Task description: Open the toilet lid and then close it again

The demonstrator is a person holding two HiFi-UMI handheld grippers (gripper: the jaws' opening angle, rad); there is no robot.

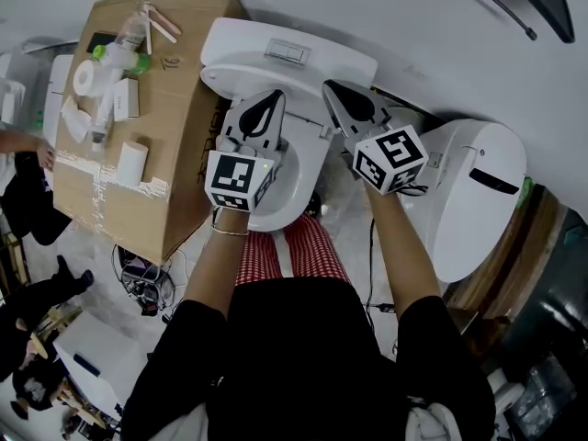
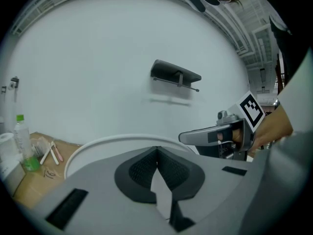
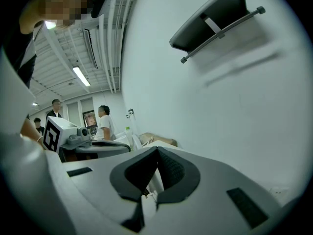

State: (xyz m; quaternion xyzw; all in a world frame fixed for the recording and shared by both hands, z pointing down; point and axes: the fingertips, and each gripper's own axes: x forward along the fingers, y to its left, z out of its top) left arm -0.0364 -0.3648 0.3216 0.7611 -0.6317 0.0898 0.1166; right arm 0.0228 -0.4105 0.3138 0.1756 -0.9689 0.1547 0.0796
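Observation:
The white toilet [image 1: 276, 58] stands against the wall with its lid [image 1: 301, 175] below me. My left gripper [image 1: 268, 107] hovers over the lid's left side and points at the tank, its jaws meeting at the tips. In the left gripper view the left gripper [image 2: 156, 150] is shut, and the lid's curved white rim [image 2: 105, 142] arcs just beyond it. My right gripper [image 1: 333, 88] is over the toilet's right edge, also shut, with nothing gripped [image 3: 157, 150]. How far the lid is raised cannot be told.
A cardboard box [image 1: 175, 154] at the left carries a bottle [image 1: 127, 44], tissue rolls and toothbrushes. A second white toilet [image 1: 478, 191] stands at the right. A dark shelf [image 2: 175, 76] hangs on the wall above. Cables [image 1: 142, 288] lie on the floor; people stand at the left.

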